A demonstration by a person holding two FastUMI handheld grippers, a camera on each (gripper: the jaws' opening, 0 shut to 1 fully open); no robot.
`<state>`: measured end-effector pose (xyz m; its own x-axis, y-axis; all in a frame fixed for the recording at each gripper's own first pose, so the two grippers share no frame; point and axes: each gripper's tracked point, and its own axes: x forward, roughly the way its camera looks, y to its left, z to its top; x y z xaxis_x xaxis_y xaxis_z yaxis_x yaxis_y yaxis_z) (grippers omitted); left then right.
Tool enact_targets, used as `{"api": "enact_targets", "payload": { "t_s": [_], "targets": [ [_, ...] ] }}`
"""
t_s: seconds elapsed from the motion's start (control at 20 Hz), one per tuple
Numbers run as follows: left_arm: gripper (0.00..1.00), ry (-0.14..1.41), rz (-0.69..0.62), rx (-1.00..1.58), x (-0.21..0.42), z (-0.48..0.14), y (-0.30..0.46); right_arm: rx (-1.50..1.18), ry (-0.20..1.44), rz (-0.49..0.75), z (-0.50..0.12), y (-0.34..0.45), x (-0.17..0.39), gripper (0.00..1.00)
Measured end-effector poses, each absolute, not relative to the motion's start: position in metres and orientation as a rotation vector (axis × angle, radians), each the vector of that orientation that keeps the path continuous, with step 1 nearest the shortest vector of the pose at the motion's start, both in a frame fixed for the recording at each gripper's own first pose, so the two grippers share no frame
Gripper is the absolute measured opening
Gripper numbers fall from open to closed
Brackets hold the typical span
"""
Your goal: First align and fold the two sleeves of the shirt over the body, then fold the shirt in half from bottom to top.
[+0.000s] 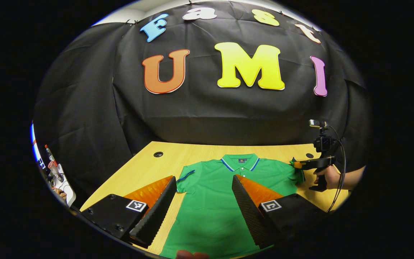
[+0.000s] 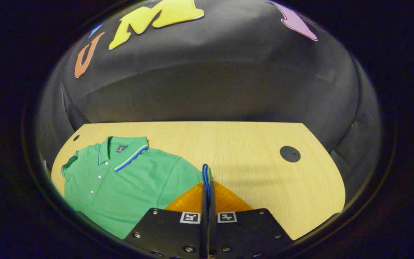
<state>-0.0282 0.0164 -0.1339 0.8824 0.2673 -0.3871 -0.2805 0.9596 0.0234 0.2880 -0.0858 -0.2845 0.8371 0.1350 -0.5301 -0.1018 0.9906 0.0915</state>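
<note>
Left gripper (image 1: 204, 201), fingers spread apart, hovers over the green polo shirt (image 1: 214, 201) lying flat on the pale wooden worktop (image 1: 192, 151). Right gripper (image 2: 207, 190) is clamped on the blue-trimmed sleeve edge (image 2: 205, 176); the shirt's lower hem is cut off.

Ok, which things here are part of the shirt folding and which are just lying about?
Part of the job:
green polo shirt
right sleeve, pinched in the right claw
left claw, open over the shirt

Lying about:
bottle off the table's left edge
</note>
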Motion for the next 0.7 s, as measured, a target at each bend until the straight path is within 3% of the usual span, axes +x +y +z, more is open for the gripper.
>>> {"api": "enact_targets", "payload": {
  "t_s": [0.35,0.7],
  "targets": [
    [0.99,0.390,0.312,-0.053,-0.037,-0.135,0.035,0.080,0.502,0.151,-0.236,-0.059,0.279,0.03],
    [0.99,0.379,0.355,-0.075,-0.050,-0.134,0.068,0.060,0.450,0.223,-0.192,0.016,0.265,0.03]
  ]
}}
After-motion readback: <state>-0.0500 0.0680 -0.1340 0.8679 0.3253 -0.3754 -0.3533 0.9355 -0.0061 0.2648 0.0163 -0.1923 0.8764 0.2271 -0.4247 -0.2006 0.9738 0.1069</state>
